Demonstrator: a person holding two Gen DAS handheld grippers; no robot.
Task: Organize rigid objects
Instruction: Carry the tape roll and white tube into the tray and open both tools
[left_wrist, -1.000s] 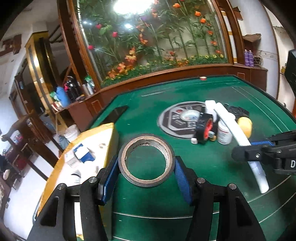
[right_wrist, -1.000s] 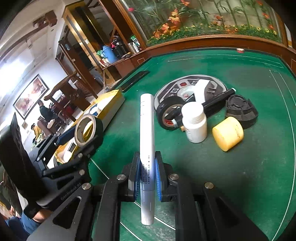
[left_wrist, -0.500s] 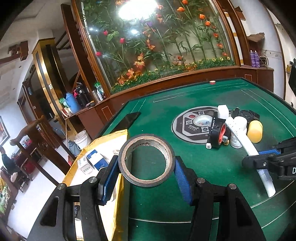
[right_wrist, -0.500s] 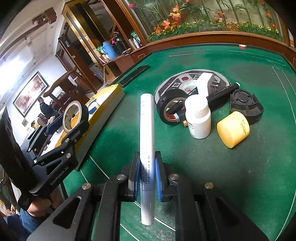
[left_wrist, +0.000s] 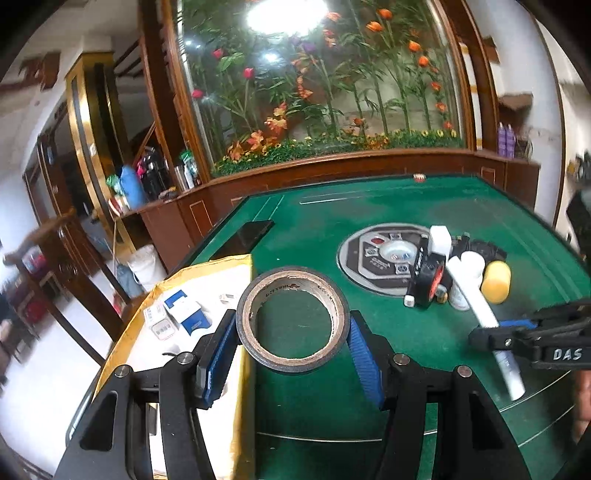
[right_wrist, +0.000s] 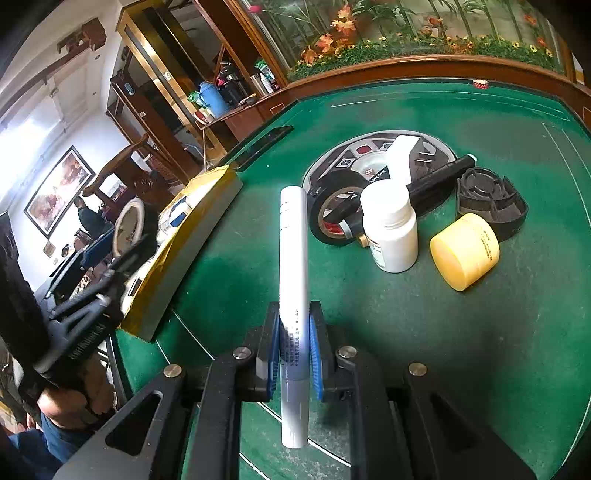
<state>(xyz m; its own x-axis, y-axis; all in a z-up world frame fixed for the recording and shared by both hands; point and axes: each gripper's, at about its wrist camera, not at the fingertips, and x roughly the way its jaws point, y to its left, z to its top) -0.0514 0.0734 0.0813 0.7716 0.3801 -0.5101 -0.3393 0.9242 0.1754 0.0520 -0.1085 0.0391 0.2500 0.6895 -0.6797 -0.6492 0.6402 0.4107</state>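
Left hand-held gripper (left_wrist: 293, 349) angled down, clamps tape roll (left_wrist: 293, 319) — right hand-held gripper (right_wrist: 294, 343) pinches white tube (right_wrist: 293, 291).

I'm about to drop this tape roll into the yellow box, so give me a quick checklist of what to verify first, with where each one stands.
1. Left gripper has the tape roll clamped between both blue pads: ok.
2. Roll is over the yellow box opening: not ok, it hangs mostly over the green table beside the box's edge.
3. Free space in the box: cannot tell, small cartons lie inside and its near part is hidden.
4. Right gripper grips the white tube firmly: ok.
5. Right gripper clear of the box: ok, it is off to the side.
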